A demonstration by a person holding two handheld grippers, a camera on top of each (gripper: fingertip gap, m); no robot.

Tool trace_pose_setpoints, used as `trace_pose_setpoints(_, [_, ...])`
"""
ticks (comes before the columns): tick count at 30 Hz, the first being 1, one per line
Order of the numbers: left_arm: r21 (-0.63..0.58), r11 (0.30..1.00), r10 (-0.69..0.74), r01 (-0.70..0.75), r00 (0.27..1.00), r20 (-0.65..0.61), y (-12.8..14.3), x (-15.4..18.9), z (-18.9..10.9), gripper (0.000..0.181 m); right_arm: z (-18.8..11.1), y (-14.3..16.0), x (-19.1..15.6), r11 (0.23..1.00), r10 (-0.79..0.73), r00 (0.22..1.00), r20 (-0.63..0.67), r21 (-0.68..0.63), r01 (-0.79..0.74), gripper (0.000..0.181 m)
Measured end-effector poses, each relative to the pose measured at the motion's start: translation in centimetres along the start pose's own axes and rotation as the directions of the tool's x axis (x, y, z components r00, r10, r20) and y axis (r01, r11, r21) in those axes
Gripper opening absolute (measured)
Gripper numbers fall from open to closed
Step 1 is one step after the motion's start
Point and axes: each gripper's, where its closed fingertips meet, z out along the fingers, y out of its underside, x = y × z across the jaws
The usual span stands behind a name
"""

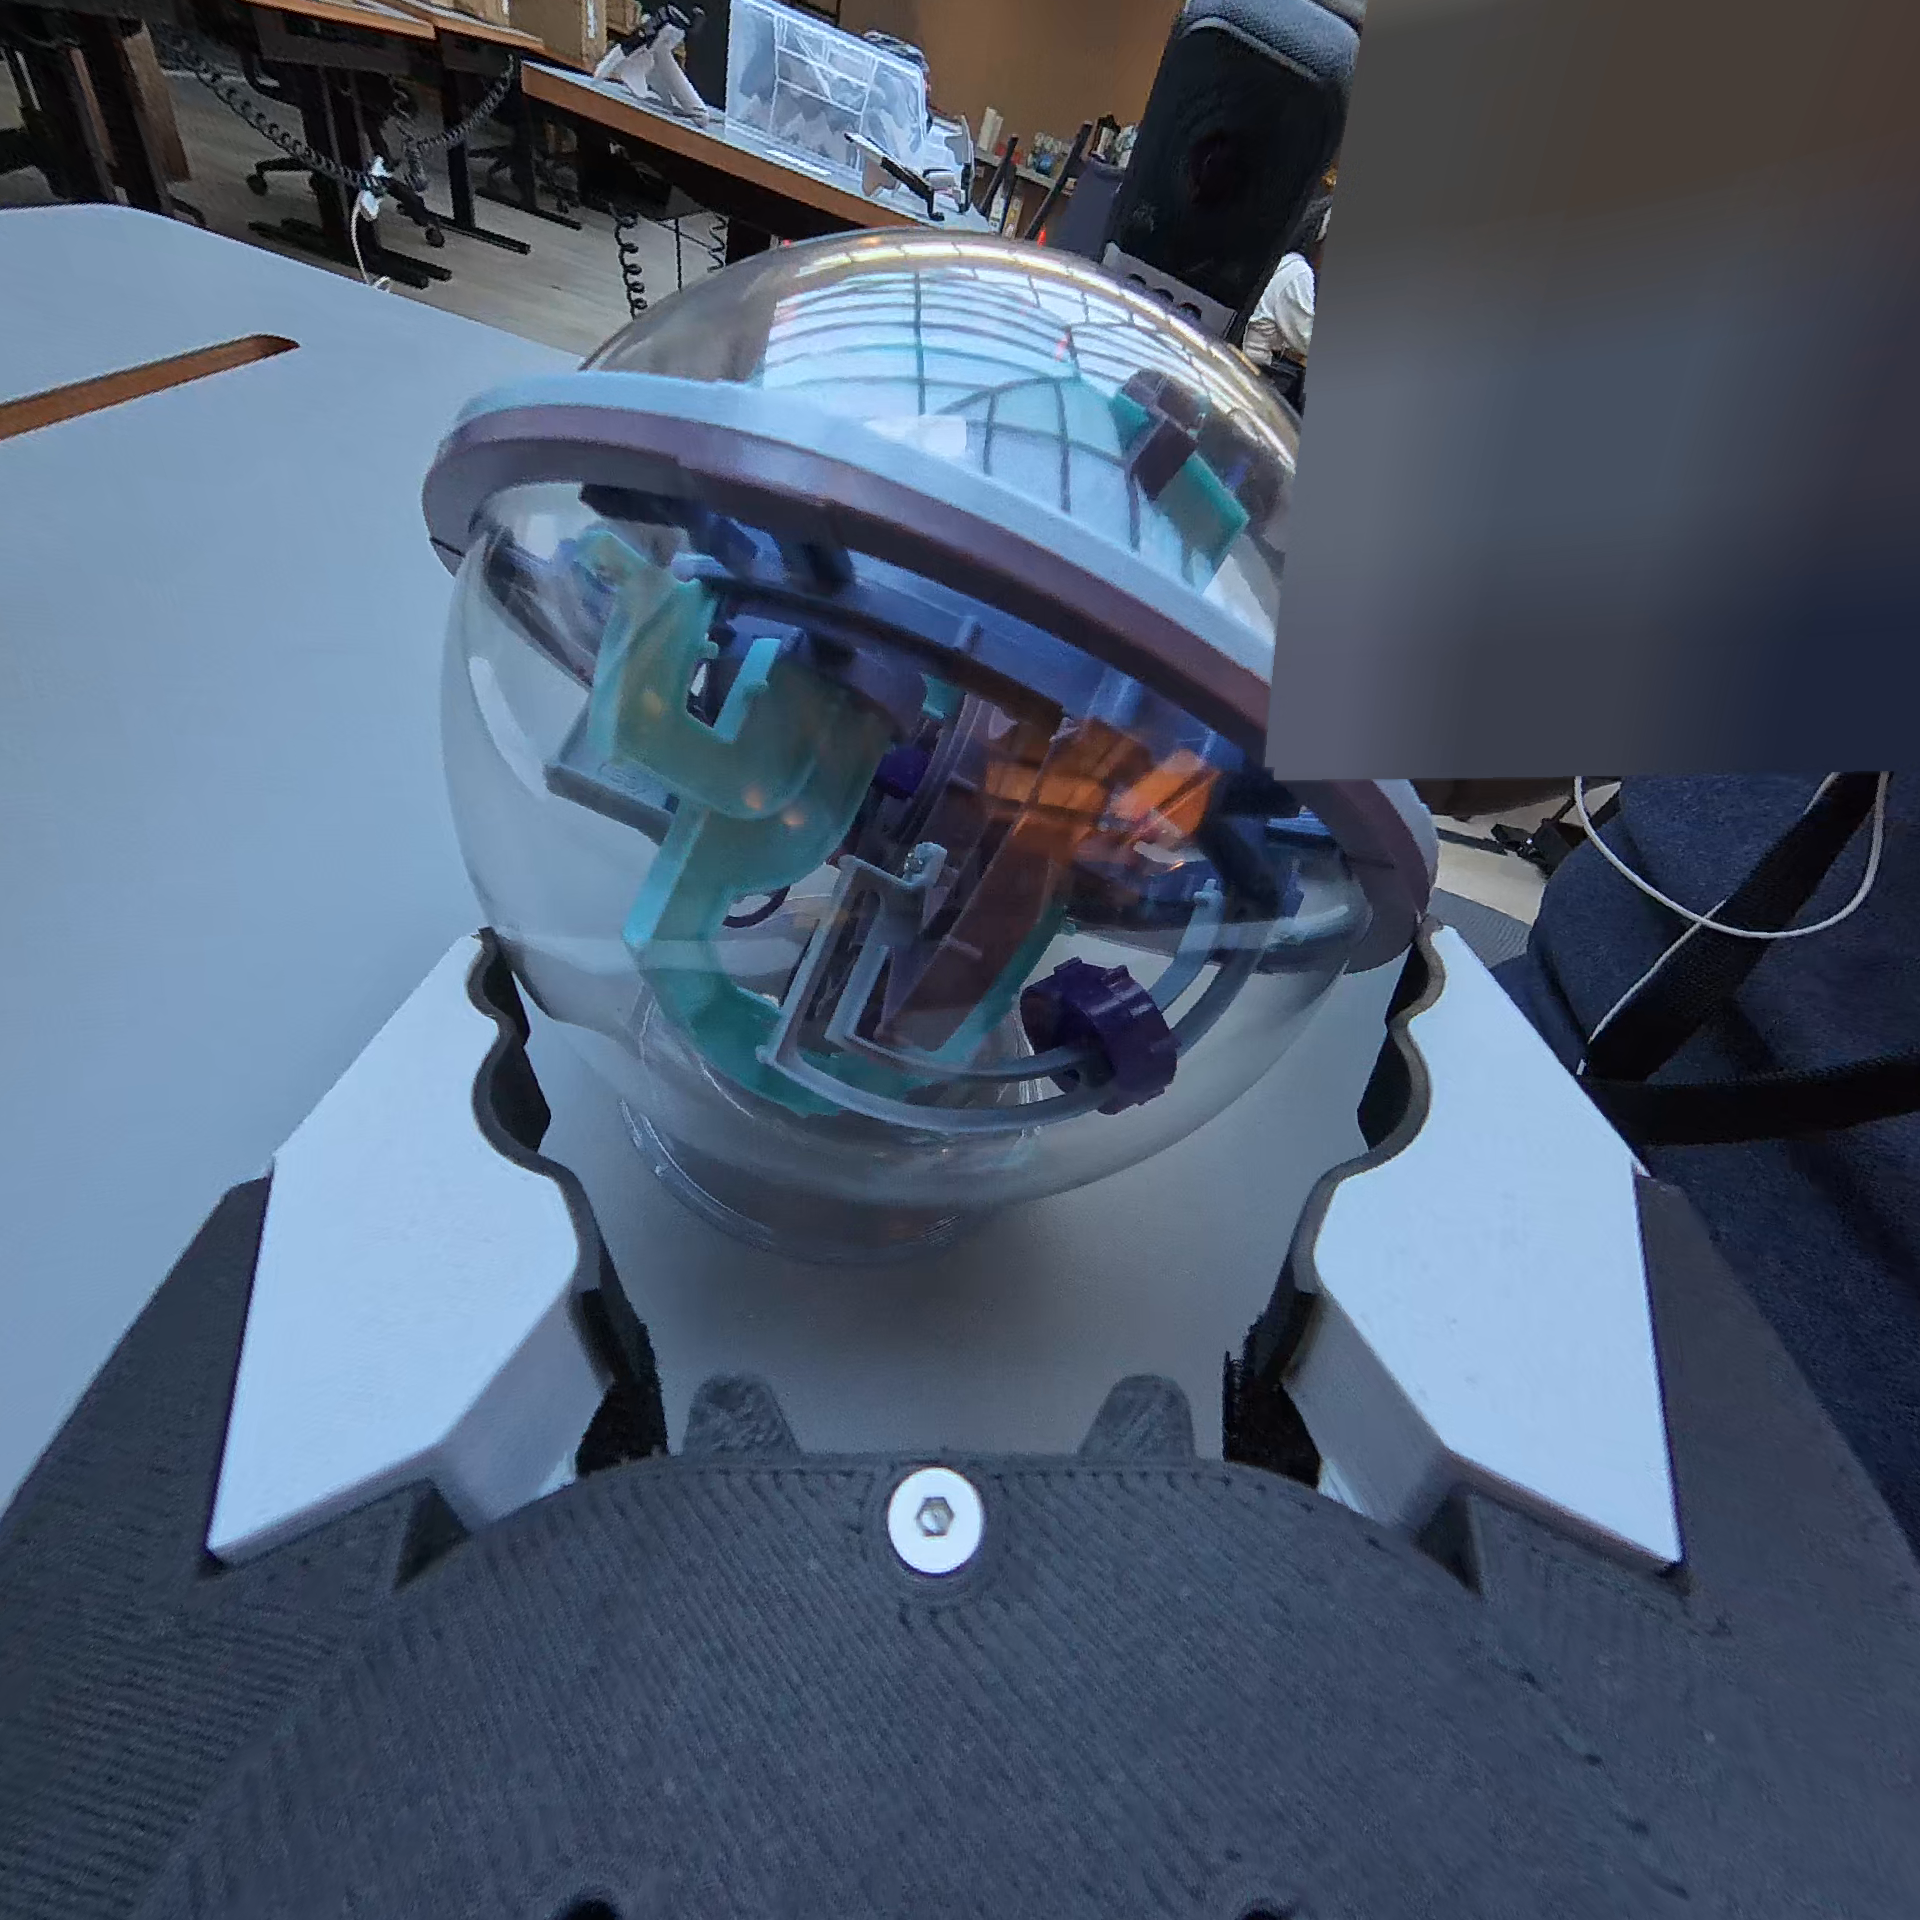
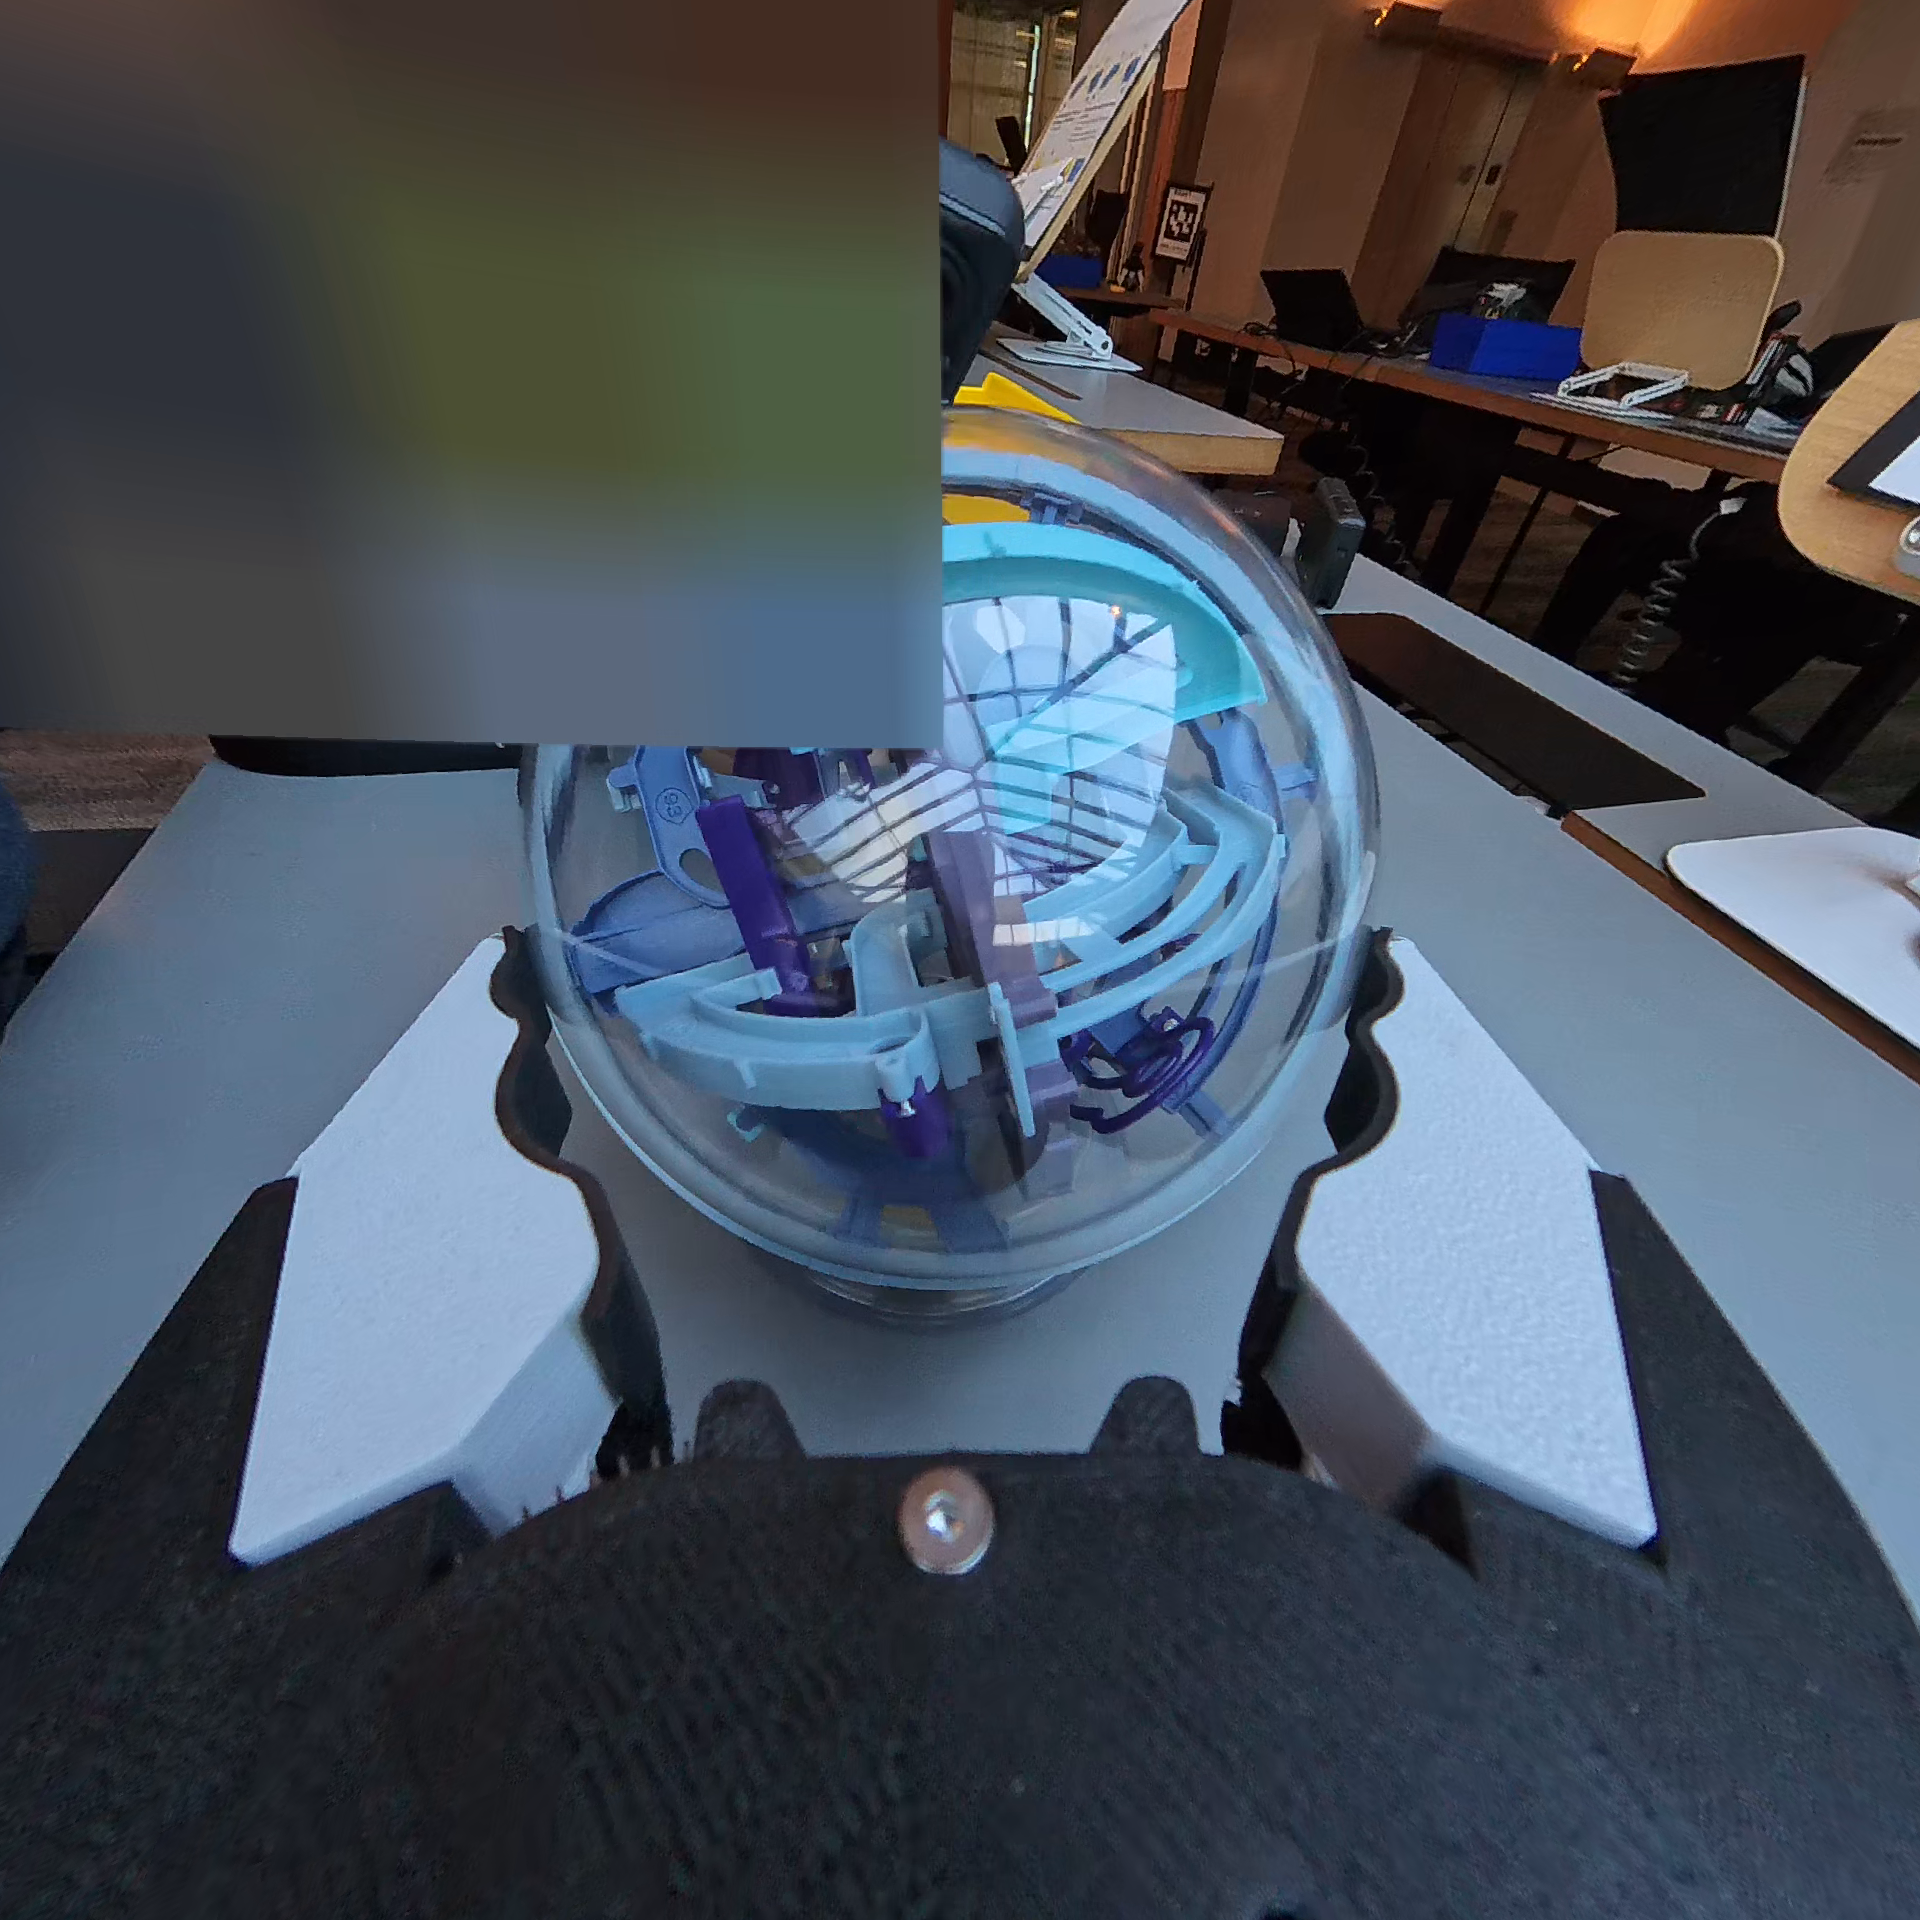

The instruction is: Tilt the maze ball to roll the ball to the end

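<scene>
The maze ball is a clear sphere with teal, grey, purple and orange tracks inside and a grey-brown ring around its middle. It sits tilted on a clear round base on the grey table. My left gripper holds it, with both fingertips against its sides. The right wrist view shows the maze ball from the opposite side. My right gripper clasps it the same way, fingertips touching the shell. I cannot pick out the small rolling ball for sure.
A dark blue chair seat with black straps and a white cable lies right of the table edge. A white mat and a dark panel lie on the table at right. Desks and chairs stand behind.
</scene>
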Motion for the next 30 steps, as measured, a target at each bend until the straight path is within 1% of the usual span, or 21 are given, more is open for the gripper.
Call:
trace_pose_setpoints(6, [-0.007, 1.000, 0.023, -0.022, 1.000, 0.007, 0.0, 0.0, -0.2, 0.156, 0.0, 0.0, 0.0, 1.000, -0.014, 1.000, -0.004, -0.002, 0.014, 0.150])
trace_pose_setpoints(11, [0.046, 0.997, 0.059, -0.060, 0.998, 0.022, -1.3, 0.1, -1.1, 0.150, 0.0, 0.0, -0.1, 1.000, -0.018, 1.000, -0.002, 0.001, 0.018, 0.150])
trace_pose_setpoints(16, [-0.021, 0.976, 0.218, -0.217, 0.971, 0.095, -1.3, 0.3, -1.1, 0.151, 0.1, 0.0, -0.1, 1.000, -0.014, 1.000, -0.002, 0.005, 0.014, 0.150])
trace_pose_setpoints(18, [-0.012, 0.964, 0.265, -0.265, 0.958, 0.114, -1.8, 0.5, -1.2, 0.151, 0.1, -0.1, -0.1, 1.000, -0.016, 1.000, -0.001, 0.005, 0.016, 0.150])
trace_pose_setpoints(25, [0.002, 0.946, 0.322, -0.325, 0.940, 0.112, -3.2, 0.8, -1.7, 0.149, 0.1, -0.1, -0.1, 1.000, -0.025, 1.000, -0.002, 0.016, 0.026, 0.150])
trace_pose_setpoints(28, [-0.060, 0.918, 0.396, -0.392, 0.908, 0.138, -2.9, 0.7, -1.7, 0.149, 0.1, -0.1, -0.1, 1.000, -0.028, 1.000, -0.003, 0.014, 0.028, 0.150])
trace_pose_setpoints(30, [-0.072, 0.906, 0.423, -0.417, 0.895, 0.139, -2.9, 0.8, -1.7, 0.146, 0.1, -0.1, -0.1, 0.999, -0.037, 0.999, -0.007, 0.014, 0.038, 0.150])
